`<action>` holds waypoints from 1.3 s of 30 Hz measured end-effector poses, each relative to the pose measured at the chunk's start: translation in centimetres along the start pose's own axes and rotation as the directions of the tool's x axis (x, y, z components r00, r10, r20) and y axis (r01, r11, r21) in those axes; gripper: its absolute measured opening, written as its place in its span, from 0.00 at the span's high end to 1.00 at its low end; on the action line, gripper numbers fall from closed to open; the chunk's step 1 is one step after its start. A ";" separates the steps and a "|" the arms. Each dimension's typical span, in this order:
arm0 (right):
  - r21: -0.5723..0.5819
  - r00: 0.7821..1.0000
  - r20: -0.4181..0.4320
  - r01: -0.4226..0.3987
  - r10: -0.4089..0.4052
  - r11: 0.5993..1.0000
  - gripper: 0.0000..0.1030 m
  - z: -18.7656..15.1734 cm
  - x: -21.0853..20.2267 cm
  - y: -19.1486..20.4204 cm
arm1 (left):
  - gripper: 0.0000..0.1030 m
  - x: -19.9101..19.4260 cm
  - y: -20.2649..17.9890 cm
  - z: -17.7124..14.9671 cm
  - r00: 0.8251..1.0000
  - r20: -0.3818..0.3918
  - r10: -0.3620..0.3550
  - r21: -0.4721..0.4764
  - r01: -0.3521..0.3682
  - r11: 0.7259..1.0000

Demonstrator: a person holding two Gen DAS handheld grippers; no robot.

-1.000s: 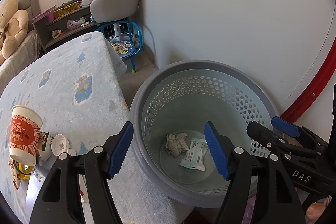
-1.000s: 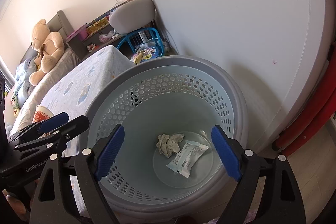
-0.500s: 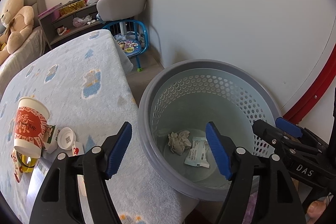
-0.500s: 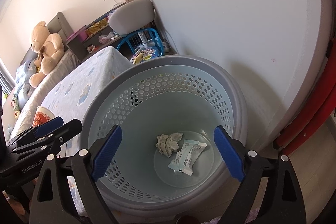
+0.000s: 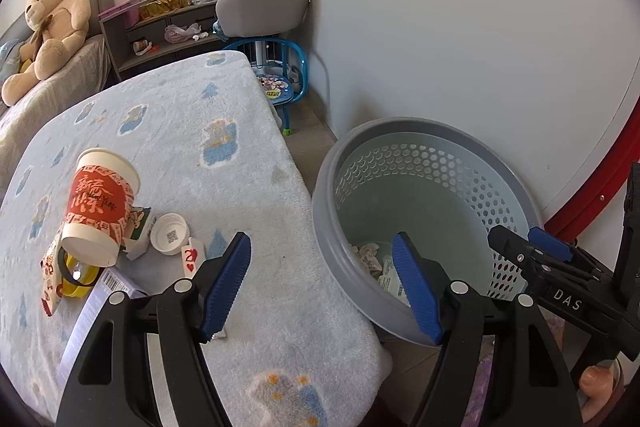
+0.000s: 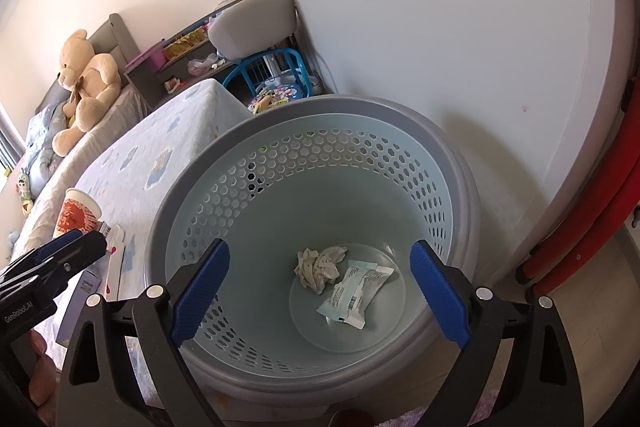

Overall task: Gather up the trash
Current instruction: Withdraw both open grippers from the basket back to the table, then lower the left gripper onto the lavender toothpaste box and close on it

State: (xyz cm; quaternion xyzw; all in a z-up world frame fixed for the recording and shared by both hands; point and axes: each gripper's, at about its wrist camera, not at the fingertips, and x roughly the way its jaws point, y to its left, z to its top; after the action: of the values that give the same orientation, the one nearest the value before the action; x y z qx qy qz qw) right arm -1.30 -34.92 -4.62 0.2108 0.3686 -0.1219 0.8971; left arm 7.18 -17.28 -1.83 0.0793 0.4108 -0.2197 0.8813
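A grey perforated bin (image 6: 448, 155) stands by the wall and holds a crumpled tissue (image 6: 320, 263) and a white wrapper (image 6: 354, 293). The bin also shows in the left wrist view (image 5: 420, 131). My right gripper (image 6: 318, 293) is open and empty above the bin. My left gripper (image 5: 322, 285) is open and empty over the table edge beside the bin. On the table lie a red and white paper cup (image 5: 100, 211), a white lid (image 5: 169, 234), a small carton (image 5: 140, 223), a playing card (image 5: 190, 257) and a boxed item (image 5: 100, 303).
The table carries a light blue fleece cover (image 5: 180, 131). A grey-backed blue chair (image 5: 264, 11) stands behind it, a shelf (image 5: 160, 27) and a teddy bear (image 5: 52, 23) on a bed further back. A white wall and a red frame (image 6: 592, 227) flank the bin.
My left gripper has swung left from over the bin to the table edge, bringing the cup and trash pile more into view. The right gripper has barely moved.
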 end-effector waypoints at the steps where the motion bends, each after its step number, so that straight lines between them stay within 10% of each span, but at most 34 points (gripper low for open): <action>1: -0.004 1.000 0.005 0.009 -0.009 1.000 0.12 -0.1 -0.1 0.1 | 0.32 -0.3 0.3 -0.2 1.000 0.002 0.006 -0.002 -0.006 1.000; 39: -0.129 0.988 -0.014 -0.152 0.151 0.980 0.06 -6.1 -5.3 11.3 | 0.30 -4.3 19.2 -9.0 0.975 -0.087 0.203 -0.162 -0.215 0.963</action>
State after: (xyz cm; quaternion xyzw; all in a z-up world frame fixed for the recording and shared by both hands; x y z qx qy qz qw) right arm -4.51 -21.74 -1.44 0.1797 0.3606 -0.0284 0.9148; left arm 7.19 4.11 -5.20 0.0543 0.4477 -0.0868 0.8883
